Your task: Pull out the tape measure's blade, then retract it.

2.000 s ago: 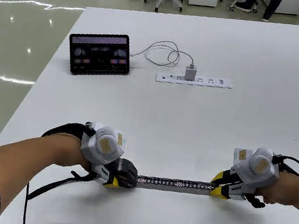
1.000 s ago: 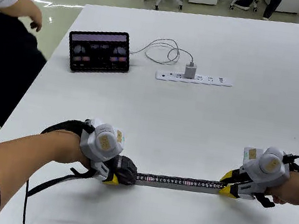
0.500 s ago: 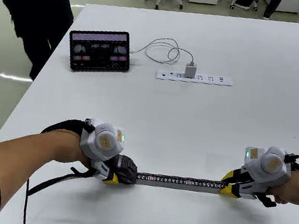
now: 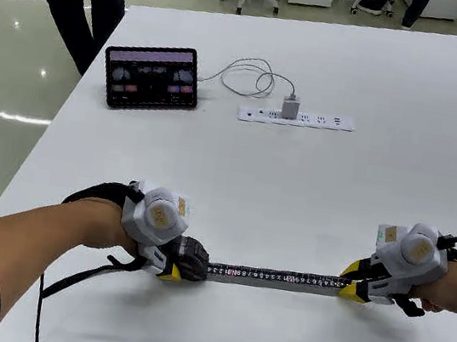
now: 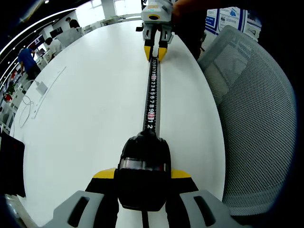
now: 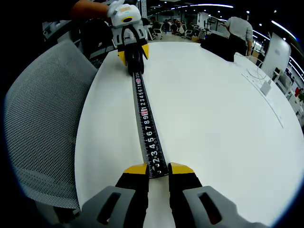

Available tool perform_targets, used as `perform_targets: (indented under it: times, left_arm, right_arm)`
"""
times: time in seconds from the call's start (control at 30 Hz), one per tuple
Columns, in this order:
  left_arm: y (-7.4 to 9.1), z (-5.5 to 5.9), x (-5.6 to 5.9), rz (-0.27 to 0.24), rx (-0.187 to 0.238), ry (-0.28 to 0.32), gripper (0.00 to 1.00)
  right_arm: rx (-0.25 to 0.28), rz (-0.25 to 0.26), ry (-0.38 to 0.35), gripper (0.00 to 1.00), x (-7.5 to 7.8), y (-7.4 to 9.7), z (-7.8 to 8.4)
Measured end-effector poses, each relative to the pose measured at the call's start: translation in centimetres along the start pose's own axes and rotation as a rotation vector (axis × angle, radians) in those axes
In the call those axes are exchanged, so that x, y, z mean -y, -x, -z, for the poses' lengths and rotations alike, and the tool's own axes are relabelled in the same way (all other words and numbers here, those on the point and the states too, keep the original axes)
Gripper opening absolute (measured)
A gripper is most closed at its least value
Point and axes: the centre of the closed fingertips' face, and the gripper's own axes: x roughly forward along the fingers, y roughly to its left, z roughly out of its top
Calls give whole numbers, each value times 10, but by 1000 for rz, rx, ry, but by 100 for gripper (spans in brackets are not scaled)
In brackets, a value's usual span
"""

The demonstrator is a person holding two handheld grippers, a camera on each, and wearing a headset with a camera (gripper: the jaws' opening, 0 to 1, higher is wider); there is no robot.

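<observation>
Along near edge of white table (image 4: pixel 294 189): tape measure case (image 4: pixel 190 259) clamped in left gripper (image 4: pixel 177 267), blade (image 4: pixel 273 276) tip pinched between right gripper (image 4: pixel 352 284) jaws, drawn longer than two seconds ago; extension judged nearly complete, retraction pending.

My left tool (image 5: pixel 142 175) clamps the black plastic tape measure case (image 5: pixel 144 161), its dark numbered blade (image 5: pixel 152 90) running across the white table (image 5: pixel 85 109) into my right tool (image 5: pixel 155 53).

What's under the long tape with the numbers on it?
The bare white table runs under the blade, from the black case in the left gripper to the right gripper. The blade's very tip is hidden between that gripper's jaws.
</observation>
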Motion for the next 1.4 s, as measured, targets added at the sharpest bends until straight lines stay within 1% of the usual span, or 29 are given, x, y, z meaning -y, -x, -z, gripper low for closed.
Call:
perform_targets:
  times: [0.23, 0.3, 0.5, 0.57, 0.6, 0.8, 0.87, 0.93, 1.03, 1.07, 1.1, 1.2, 1.27, 1.33, 1.4]
  left_arm:
    - [0, 0, 1, 2, 2, 8, 34]
    - [0, -1, 1, 1, 1, -1, 34]
    - [0, 0, 0, 3, 5, 2, 34]
    - [0, -1, 0, 5, 7, 5, 34]
    - [0, -1, -1, 5, 11, 18, 34]
    - [-1, -3, 0, 3, 6, -26, 35]
    - [0, -2, 0, 1, 6, -28, 35]
    - [0, -2, -1, -3, 2, -33, 35]
    - [1, 2, -3, -10, -13, -14, 36]
    - [2, 3, -4, -15, -14, 6, 37]
    - [2, 1, -5, -20, -1, 33, 40]
    - [6, -4, -9, -38, 25, 48, 48]
    - [7, -5, -10, -42, 29, 55, 50]
    - [9, -6, -10, -48, 37, 58, 55]
    - [10, -13, -9, -37, 76, 106, 63]
  right_arm:
    - [0, 1, -7, 11, 0, -1, 1]
    - [1, 4, -7, 11, 0, -1, 0]
    - [9, 3, -13, 12, 0, -2, 0]
    - [3, 1, -7, 12, 0, -2, 0]
    - [-3, 1, -6, 12, 0, -3, 0]
    - [-30, -9, 26, 12, -1, -3, 0]
    - [-40, -11, 33, 13, -1, -3, 0]
    - [-51, -11, 56, 13, -2, -3, -1]
    - [-67, -14, 73, 13, -1, -4, -1]
    - [-70, -14, 77, 13, -1, -4, -1]
    - [-74, -16, 84, 13, -2, -4, -1]
    - [-88, -17, 98, 13, 0, -4, -1]
    - [-98, -18, 109, 13, -1, -4, -1]
    - [-103, -20, 112, 14, -2, -4, -1]
    - [-107, -20, 115, 16, -2, -4, -2]
